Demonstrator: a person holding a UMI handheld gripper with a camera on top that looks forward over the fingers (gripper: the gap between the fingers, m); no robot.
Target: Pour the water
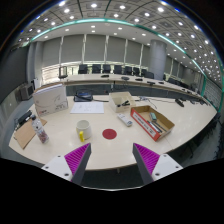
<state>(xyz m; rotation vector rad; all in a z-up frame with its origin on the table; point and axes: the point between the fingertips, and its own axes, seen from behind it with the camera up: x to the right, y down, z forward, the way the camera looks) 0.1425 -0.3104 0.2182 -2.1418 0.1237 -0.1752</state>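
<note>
We see the gripper (pixel 113 160) held level above the near edge of a pale table (pixel 180 125), looking across it into a large office room. Its two fingers stand well apart with nothing between them, the magenta pads (pixel 77 157) facing inward over bare tabletop. Beyond the left finger stands a light-coloured cup (pixel 83 130), upright and on its own, well clear of the fingertips. Further left stands a bottle (pixel 40 128) with a coloured label, near a brown cardboard sheet (pixel 25 133). Between the fingers but far ahead lies a small red disc (pixel 109 133) flat on the table. To the right of it sits an open cardboard box (pixel 152 122) with red contents we cannot identify. Behind these we make out a white box (pixel 50 98), a smaller carton (pixel 121 99) and a bluish sheet (pixel 87 107). Nothing lies between the fingers and the cup. The far desks and chairs are too small to read, and we cannot tell whether the cup or bottle holds water.
</note>
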